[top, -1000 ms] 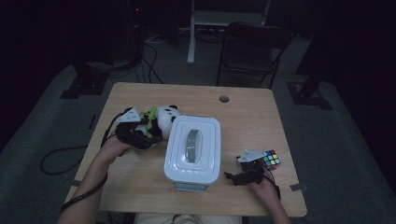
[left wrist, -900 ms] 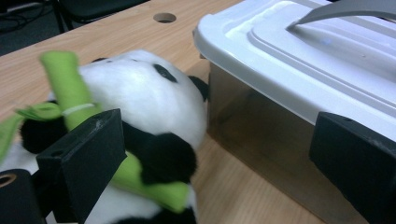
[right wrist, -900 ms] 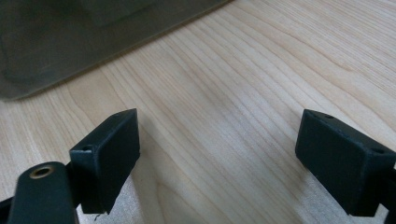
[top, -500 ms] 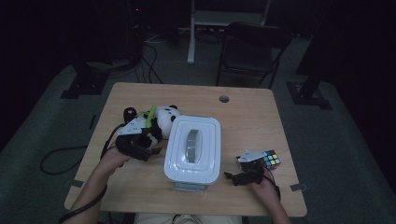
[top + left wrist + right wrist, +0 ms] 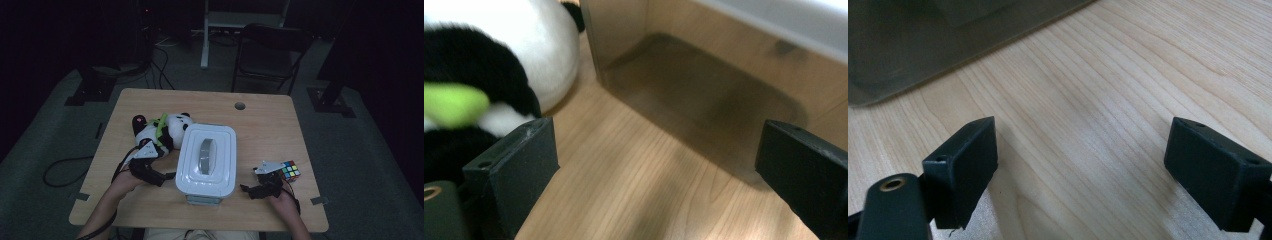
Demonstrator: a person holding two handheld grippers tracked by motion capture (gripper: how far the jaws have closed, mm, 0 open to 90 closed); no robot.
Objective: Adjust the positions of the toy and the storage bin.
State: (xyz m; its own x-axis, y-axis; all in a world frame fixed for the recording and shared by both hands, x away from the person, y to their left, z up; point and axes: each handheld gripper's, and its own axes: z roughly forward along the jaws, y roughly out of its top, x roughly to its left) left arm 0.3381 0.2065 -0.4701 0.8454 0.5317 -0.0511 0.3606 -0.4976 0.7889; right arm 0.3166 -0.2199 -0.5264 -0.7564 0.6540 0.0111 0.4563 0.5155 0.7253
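Flanking the lidded bin (image 5: 206, 159) with nothing done yet: left claw (image 5: 162, 176) and right claw (image 5: 248, 189) are both gaping wide, empty; panda (image 5: 159, 131) and cube (image 5: 290, 170) are waiting outside

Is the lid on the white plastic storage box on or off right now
On. The white lid with its grey handle sits flat over the white plastic storage box, covering its opening in the high view.

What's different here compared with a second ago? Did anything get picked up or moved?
The left hand-held gripper drew back from the panda toy toward the person and swung its open jaws toward the white lidded box. Nothing was taken hold of or let go. The right hand-held gripper, the cube puzzle, the box and the panda stayed put.
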